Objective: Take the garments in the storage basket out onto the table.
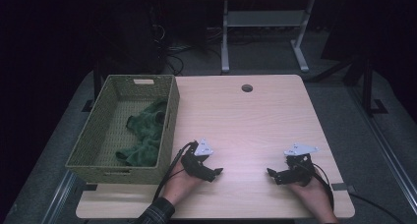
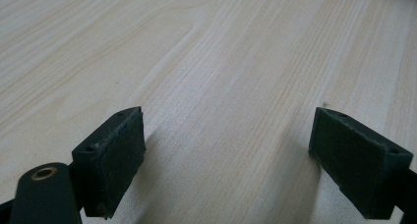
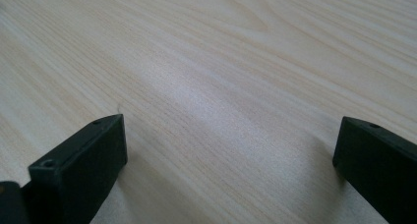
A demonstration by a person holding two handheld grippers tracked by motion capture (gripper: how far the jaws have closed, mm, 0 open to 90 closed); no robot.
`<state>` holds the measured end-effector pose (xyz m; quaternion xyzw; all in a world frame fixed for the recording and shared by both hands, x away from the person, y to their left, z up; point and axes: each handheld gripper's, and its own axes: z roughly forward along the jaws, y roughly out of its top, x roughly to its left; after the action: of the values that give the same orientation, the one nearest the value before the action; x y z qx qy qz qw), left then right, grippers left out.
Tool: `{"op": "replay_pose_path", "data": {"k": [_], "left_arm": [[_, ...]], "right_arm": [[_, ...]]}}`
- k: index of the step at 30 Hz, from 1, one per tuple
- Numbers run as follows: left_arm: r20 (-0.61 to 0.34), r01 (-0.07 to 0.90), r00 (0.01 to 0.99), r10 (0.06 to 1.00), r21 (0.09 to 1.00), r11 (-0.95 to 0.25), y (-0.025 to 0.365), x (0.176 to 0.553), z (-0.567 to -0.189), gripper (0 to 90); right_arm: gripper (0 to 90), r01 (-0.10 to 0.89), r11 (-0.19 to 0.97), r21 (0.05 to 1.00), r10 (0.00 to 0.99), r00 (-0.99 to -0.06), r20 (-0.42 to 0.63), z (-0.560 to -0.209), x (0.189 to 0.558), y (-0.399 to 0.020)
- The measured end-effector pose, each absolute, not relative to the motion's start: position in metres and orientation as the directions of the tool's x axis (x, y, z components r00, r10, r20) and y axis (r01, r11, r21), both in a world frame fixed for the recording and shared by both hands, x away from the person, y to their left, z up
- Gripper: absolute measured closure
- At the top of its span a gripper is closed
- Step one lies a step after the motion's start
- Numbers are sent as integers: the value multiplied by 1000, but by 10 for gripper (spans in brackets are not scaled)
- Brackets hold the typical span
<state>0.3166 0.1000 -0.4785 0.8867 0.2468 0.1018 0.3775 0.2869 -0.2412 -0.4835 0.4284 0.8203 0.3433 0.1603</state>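
From above, a green cloth (image 1: 143,134) lay inside the woven basket (image 1: 169,117) at the desk's (image 1: 255,121) left edge, apparently already put away; both grippers rested near the front edge. The left gripper (image 2: 226,153) showed jaws apart over bare wood. The right gripper (image 3: 228,167) likewise gaped, empty.

Dim room, table (image 1: 255,121) softly lit; fingers (image 2: 110,160) perhaps slightly blurred.
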Motion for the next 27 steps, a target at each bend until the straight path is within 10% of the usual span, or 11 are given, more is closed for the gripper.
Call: {"op": "replay_pose_path", "data": {"k": [27], "left_arm": [[-10,372,854,520,712,-596,105,316,-470,131]], "right_arm": [[0,593,397,700,813,-581,32,-483,287,-241]]}}
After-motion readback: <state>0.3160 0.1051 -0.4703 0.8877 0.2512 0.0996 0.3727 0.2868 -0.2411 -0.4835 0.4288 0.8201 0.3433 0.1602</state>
